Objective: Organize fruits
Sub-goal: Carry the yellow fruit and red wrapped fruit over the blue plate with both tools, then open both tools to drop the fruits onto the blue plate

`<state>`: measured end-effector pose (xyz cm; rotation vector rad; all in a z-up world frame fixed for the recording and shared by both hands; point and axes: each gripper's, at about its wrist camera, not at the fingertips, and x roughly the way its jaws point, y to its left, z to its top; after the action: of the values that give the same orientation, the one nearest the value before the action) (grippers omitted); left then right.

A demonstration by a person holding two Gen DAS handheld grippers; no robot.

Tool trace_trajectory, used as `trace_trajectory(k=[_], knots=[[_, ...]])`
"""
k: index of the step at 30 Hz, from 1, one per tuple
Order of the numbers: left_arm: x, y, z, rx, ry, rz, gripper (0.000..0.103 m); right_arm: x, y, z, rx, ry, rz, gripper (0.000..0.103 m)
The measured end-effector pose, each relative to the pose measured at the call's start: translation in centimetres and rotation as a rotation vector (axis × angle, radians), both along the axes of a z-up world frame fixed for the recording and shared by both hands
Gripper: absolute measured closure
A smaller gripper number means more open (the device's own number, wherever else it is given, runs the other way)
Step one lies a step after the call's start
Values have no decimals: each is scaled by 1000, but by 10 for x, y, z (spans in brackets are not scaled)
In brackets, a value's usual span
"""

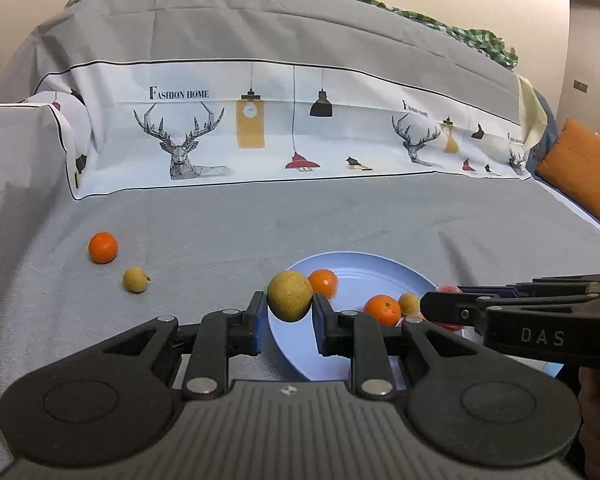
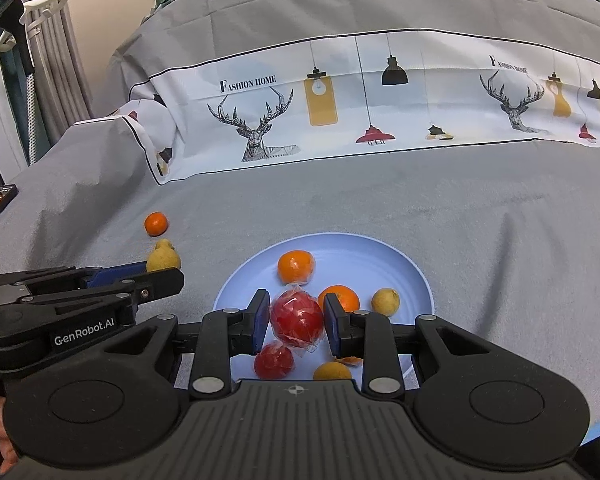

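Observation:
My left gripper (image 1: 290, 314) is shut on a yellow-brown round fruit (image 1: 290, 297), held at the left rim of the light blue plate (image 1: 364, 268). My right gripper (image 2: 297, 320) is shut on a red fruit in clear wrap (image 2: 297, 317), held over the plate (image 2: 412, 276). On the plate lie two oranges (image 2: 295, 266) (image 2: 346, 295), a small yellow fruit (image 2: 385, 301), a second wrapped red fruit (image 2: 274, 361) and another yellow fruit (image 2: 332, 371). On the grey cloth to the left lie an orange (image 1: 103, 247) and a small yellow fruit (image 1: 135, 279).
The grey cloth covers a sofa seat, with a white printed band (image 1: 292, 128) across the backrest. An orange cushion (image 1: 584, 168) lies at the far right. A covered armrest (image 1: 20, 152) rises on the left. Curtains and a dark handle (image 2: 16, 28) stand left of the sofa.

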<state>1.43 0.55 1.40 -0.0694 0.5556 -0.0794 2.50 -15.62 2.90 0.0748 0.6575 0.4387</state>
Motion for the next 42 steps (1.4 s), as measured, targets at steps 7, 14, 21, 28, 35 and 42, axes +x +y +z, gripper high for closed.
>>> trace_trajectory(k=[7, 14, 21, 28, 35, 42], knots=[[-1, 5, -1, -21, 1, 7, 77, 2, -8, 1, 2, -20, -83, 72], [-2, 4, -2, -12, 0, -2, 77, 7, -19, -3, 25, -2, -141, 72], [-1, -5, -5, 10, -20, -49, 77, 7, -9, -4, -5, -8, -105, 72], [4, -14, -13, 22, -9, -75, 77, 7, -4, -5, -24, -15, -99, 72], [6, -14, -15, 21, -1, -78, 71, 9, -1, -8, -34, 7, -91, 70], [9, -7, -16, 3, 16, -44, 59, 8, 3, -10, -68, -3, -100, 46]])
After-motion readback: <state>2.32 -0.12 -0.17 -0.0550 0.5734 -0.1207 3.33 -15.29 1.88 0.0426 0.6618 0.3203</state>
